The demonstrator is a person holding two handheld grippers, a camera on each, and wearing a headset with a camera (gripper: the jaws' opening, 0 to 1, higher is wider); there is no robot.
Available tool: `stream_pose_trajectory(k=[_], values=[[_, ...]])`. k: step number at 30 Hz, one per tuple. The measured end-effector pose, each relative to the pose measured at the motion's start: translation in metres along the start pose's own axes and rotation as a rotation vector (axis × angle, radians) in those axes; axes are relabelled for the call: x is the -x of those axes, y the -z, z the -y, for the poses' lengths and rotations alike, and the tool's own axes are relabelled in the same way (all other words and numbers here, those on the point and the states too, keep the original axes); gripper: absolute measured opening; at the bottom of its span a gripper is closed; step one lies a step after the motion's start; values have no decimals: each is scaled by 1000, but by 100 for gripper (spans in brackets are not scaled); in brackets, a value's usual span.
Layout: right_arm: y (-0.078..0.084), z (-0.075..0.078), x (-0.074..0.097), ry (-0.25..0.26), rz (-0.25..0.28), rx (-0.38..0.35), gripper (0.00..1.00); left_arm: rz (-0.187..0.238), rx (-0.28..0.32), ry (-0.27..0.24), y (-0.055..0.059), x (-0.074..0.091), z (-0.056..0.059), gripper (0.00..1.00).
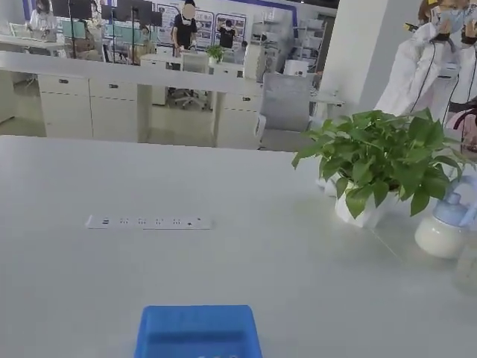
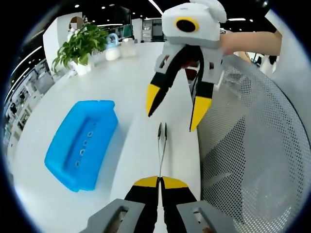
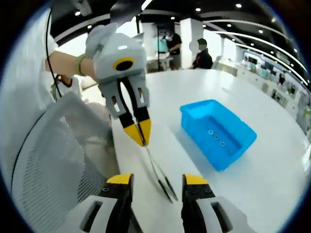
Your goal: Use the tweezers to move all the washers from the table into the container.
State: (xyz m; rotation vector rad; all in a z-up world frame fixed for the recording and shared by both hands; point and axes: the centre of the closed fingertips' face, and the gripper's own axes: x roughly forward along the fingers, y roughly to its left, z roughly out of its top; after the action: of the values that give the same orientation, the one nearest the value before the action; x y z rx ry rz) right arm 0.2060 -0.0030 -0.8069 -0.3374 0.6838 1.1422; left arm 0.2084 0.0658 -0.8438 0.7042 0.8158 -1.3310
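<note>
Showed white bench (image 1: 298,283) carrying blue container (image 1: 197,332) near its front edge. Caught left gripper (image 2: 160,180) clamped tight on one end of tweezers (image 2: 162,145), along that edge beside the container; right gripper (image 3: 156,180) spread wide, empty, flanking the other end. Noted several washers (image 2: 83,145) inside the container.

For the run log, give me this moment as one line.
left gripper: shut on tweezers | right gripper: open | washers: in blue container
</note>
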Motion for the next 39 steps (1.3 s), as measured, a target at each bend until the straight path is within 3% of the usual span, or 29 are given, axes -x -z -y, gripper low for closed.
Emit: stream_pose_trajectory(k=[4, 7, 11, 14, 19, 24, 27, 30, 35, 39], values=[[3, 11, 29, 109, 40, -96, 40, -80, -8, 30, 5, -9, 4, 0], [9, 14, 48, 154, 44, -129, 39, -131, 5, 45, 9, -13, 6, 0], [15, 22, 79, 239, 50, -131, 42, -196, 34, 59, 15, -16, 9, 0], [12, 28, 98, 296, 100, -153, 42, -215, 61, 55, 15, -14, 8, 0], [-3, 29, 112, 312, 200, -179, 44, -240, 94, 55, 16, -13, 10, 0], [-9, 31, 118, 298, 255, -190, 44, -228, 145, 5, 16, -12, 7, 2], [-10, 33, 121, 285, 286, -200, 44, -145, 225, -38, 7, -6, 6, 6], [-10, 37, 124, 281, 319, -216, 45, -11, 360, -68, -4, 8, 10, 12], [-10, 49, 129, 274, 396, -299, 48, 230, 494, -229, -21, 45, 1, 26], [-5, 61, 136, 349, 402, -314, 53, 449, 556, -413, -32, 89, -14, 38]])
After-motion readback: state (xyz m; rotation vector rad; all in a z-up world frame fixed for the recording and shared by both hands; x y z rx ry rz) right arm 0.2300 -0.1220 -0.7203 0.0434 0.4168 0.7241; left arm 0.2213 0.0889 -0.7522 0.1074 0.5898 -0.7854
